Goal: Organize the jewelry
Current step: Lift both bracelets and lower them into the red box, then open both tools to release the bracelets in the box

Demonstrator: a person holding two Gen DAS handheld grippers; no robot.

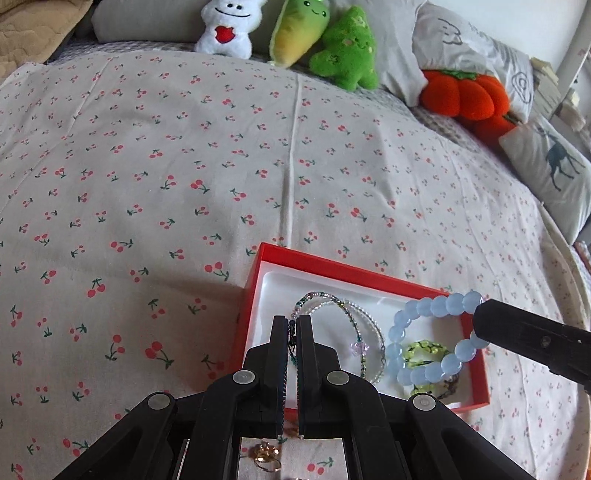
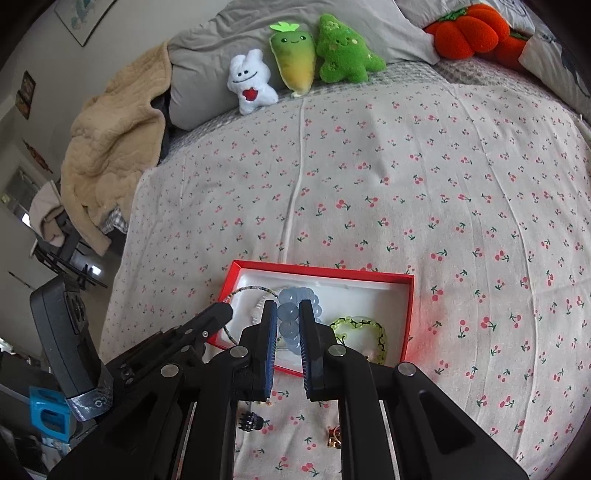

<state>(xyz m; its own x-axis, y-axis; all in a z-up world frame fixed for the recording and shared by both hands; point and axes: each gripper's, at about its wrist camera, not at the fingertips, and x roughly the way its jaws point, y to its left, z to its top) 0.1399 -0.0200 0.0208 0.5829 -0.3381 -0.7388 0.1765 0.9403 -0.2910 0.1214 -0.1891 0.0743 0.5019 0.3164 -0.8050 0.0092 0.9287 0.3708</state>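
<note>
A: Left tool?
B: Nearly closed, pinching the thin seed-bead necklace at its dark clasp end. Hangs over the near left part of the red box.
A: Right tool?
B: Narrow, clamped on the blue bead bracelet, held above the box interior. Seen in the left wrist view as a black finger entering from the right, touching the bracelet's far beads.
A: Box location?
B: On the bed, toward its near edge, resting on the cherry-print sheet. White lining inside.
A: Other contents?
B: Yellow-green beaded bracelet lying on the lining in the near right part. Small pink flower bead on the necklace strand, between the left tool and the blue beads.
A: Outside the box?
B: Gold ring and small black hair claw on the sheet, just beside the box's near edge, under the right tool's body. Gold pieces also visible beneath the left tool; exact kind impossible to tell.
A: Far edge of the bed?
B: White bunny plush, yellow-green carrot plush, green tree plush in a row against a grey pillow. Orange pumpkin plush at the far right corner. Beige quilted blanket heaped at the far left corner.
</note>
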